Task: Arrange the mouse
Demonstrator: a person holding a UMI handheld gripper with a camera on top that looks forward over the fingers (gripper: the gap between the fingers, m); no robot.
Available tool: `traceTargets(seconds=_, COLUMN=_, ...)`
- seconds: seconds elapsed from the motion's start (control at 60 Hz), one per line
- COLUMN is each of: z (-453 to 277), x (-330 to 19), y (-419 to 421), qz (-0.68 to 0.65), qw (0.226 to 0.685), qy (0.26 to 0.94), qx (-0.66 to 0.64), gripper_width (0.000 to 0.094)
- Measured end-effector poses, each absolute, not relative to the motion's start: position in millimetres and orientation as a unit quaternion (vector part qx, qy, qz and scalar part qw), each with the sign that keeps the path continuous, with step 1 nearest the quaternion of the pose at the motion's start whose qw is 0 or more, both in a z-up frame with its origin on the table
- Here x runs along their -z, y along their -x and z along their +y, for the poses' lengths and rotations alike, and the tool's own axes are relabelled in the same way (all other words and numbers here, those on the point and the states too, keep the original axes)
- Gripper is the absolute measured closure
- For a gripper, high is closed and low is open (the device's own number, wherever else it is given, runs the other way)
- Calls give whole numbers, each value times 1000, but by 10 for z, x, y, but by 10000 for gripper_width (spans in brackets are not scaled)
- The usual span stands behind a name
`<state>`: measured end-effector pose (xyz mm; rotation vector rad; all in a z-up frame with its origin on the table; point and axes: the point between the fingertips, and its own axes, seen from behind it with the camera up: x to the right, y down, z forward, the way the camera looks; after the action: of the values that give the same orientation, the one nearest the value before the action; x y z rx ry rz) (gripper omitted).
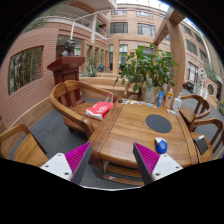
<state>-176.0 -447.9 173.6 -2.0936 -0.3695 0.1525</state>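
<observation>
A blue mouse (161,146) lies on the wooden table (125,130), near its right front corner. A round dark mouse pad (158,123) lies on the table beyond the mouse. My gripper (112,160) is open and empty, held above the table's near edge. Its left finger pad (76,157) and right finger pad (147,160) stand wide apart. The mouse is just ahead of the right finger, slightly to its right.
Wooden chairs stand around the table; the left one (75,100) holds a red and white bag (100,109). A potted plant (147,68) and bottles (163,97) stand at the table's far end. A dark flat item (201,144) lies at the right edge.
</observation>
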Motion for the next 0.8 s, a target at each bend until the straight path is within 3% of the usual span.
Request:
traceTargets(seconds=0.083, z=-4511, x=-1567, y=1571, qz=-142, qw=463, qy=874, qx=-41, gripper_width=82)
traceTargets(seconds=0.1, z=-4374, x=-1342, y=1472, qz=-140, qw=459, qy=877, qx=-38, gripper_width=84)
traceTargets(seconds=0.2, z=-4201, x=-838, y=1087, qz=-122, qw=431, qy=894, qx=-21, gripper_width=82)
traceTargets(seconds=0.35, z=-4000, x=-292, y=386, qz=-82, qw=402, qy=912, qx=15, gripper_width=82)
traceTargets(seconds=0.7, z=-2832, x=-47, y=-456, qz=-30, qw=447, qy=894, qx=28, gripper_width=84)
traceTargets(seconds=0.8, z=-2603, x=105, y=-491, qz=-34, qw=437, qy=898, qx=27, gripper_width=94)
